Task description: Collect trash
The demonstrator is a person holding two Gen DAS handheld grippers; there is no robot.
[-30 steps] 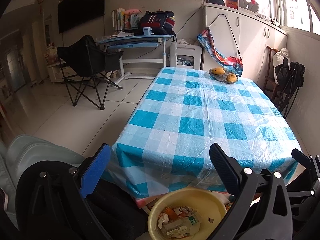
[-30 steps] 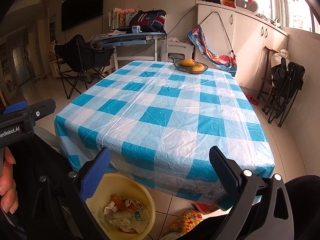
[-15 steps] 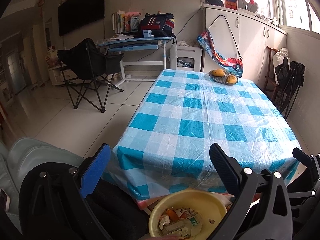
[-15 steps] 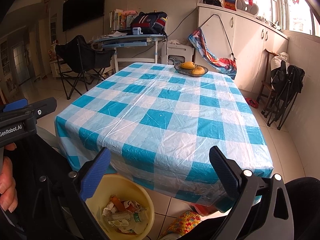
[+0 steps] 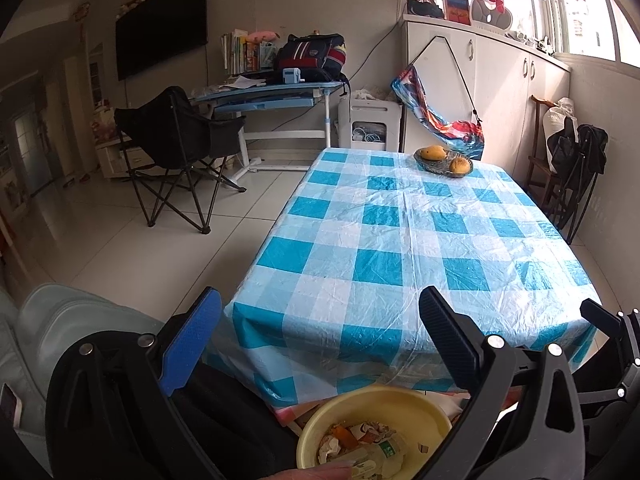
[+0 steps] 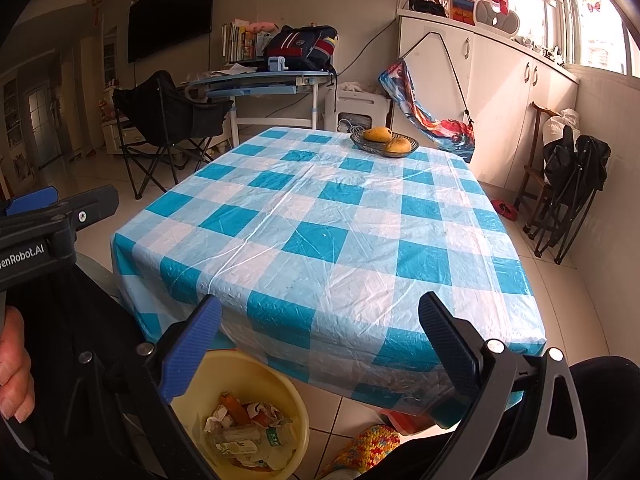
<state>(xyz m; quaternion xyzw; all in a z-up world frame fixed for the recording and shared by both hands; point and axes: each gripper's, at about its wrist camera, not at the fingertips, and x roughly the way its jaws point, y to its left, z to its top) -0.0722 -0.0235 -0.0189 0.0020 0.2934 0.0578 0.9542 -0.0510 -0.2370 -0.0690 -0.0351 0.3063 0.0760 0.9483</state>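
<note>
Trash (image 6: 244, 432) fills the basin (image 6: 298, 424); tabletop (image 6: 320, 224) looks cleared. Both tools, left (image 5: 320, 332) and right (image 6: 320, 330), gape empty.

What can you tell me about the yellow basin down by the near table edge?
The yellow basin is round, looks like plastic, and sits upright on the tiled floor, partly under the near edge of the checked tablecloth. It holds trash: crumpled paper, orange scraps, a clear bottle with a green label and flattened wrappers. The right hand-held gripper hangs open above it, and its blue finger hides part of the rim.
</note>
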